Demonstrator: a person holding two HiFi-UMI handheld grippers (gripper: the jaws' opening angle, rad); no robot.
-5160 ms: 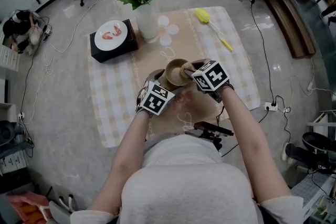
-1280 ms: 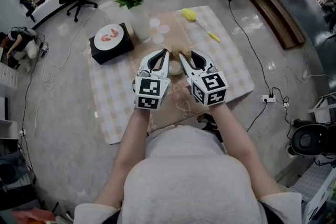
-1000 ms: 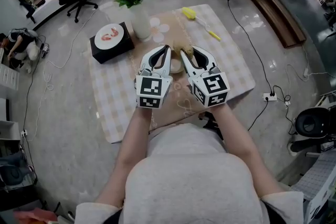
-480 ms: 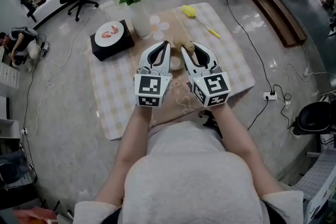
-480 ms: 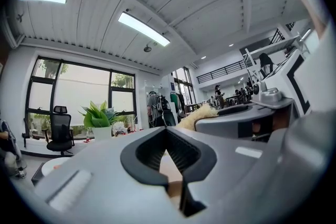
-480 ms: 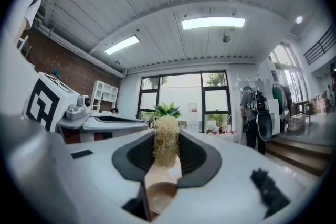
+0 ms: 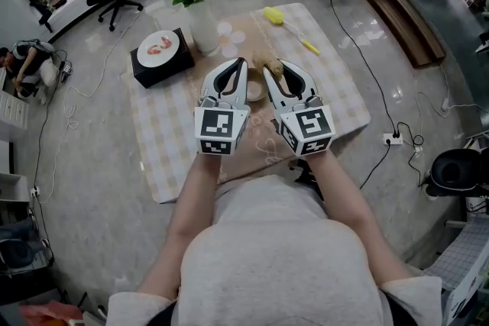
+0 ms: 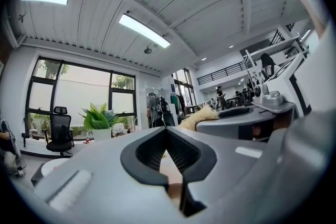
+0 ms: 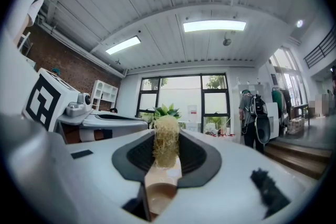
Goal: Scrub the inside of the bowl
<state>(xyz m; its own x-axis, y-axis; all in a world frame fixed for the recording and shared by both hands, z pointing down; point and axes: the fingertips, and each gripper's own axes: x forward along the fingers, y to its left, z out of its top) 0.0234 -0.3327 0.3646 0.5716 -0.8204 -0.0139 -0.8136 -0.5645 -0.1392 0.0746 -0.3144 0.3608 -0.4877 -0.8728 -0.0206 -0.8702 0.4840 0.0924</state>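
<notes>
Person wears a light grey short-sleeved top; sleeve hems at 7 and 5 o'clock. Left gripper and right gripper: glossy white shells, black ribbed pads. Black-and-white marker cube at each gripper's 6 o'clock end.

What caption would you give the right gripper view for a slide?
Right hand-held gripper with jaws closed on a wooden-handled scrubbing brush; potted plant and tall windows behind.

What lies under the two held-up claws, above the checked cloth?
Between the left claw and the right claw, only a slice of a pale bowl shows above the checked cloth. The claws cover the rest, so its inside cannot be judged.
</notes>
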